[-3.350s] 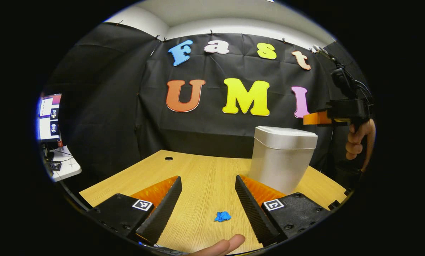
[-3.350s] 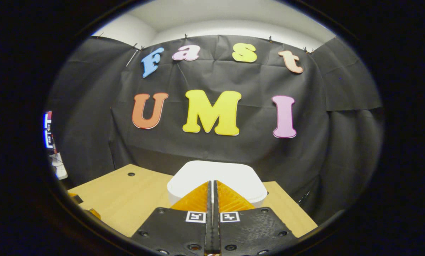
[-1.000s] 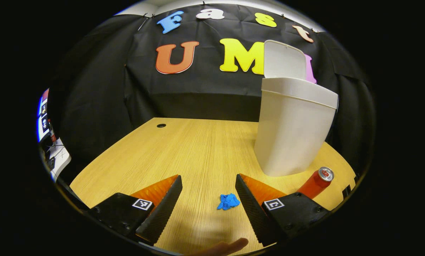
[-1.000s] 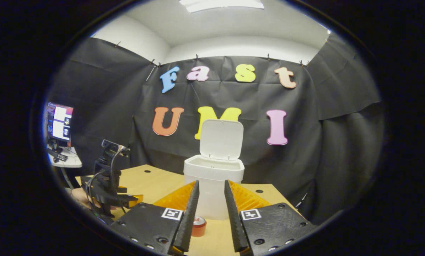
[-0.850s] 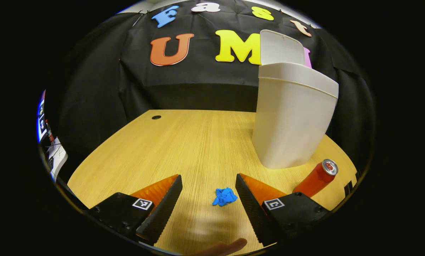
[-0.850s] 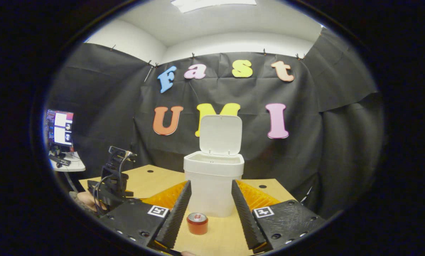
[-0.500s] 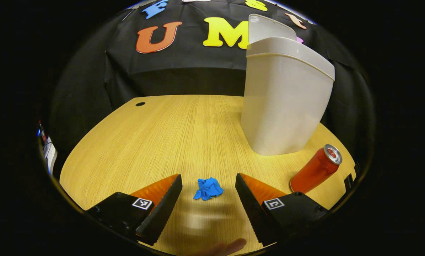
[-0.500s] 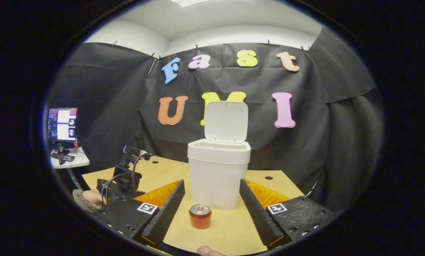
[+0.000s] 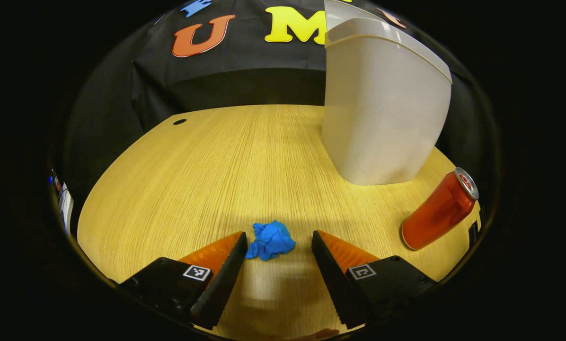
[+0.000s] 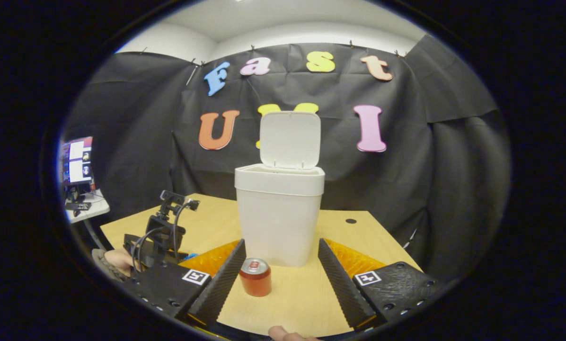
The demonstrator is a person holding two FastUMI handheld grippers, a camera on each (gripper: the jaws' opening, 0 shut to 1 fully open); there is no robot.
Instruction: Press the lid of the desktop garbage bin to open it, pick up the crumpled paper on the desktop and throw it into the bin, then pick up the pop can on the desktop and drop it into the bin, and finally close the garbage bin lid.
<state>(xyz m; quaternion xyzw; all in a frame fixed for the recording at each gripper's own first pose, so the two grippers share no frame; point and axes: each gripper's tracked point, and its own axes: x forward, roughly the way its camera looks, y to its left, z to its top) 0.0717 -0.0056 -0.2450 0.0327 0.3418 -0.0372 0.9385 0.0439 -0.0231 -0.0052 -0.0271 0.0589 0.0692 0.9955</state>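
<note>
The crumpled blue paper (image 9: 269,240) lies on the wooden desk (image 9: 226,161), just between the tips of my open left gripper (image 9: 277,242), a little nearer the left finger. The white bin (image 9: 382,104) stands at the right with its lid (image 10: 290,139) upright and open. A red pop can (image 9: 439,209) stands in front of the bin (image 10: 279,218). In the right gripper view the can (image 10: 255,277) sits between the fingers of my open right gripper (image 10: 280,251), which hangs above the desk (image 10: 311,303) without touching it. The left gripper (image 10: 162,234) and the hand (image 10: 117,261) holding it appear at lower left.
A round cable hole (image 9: 179,121) marks the desk's far left corner, another hole (image 10: 350,220) lies right of the bin. A monitor (image 10: 77,161) on a small white table (image 10: 86,206) stands outside the booth at the left. Black cloth walls close in behind the desk.
The bin lid, closed 3.4 s ago under the shut right gripper, now stands open. The right gripper pulled back and opened. My left gripper lowered and advanced until the paper lies between its fingertips.
</note>
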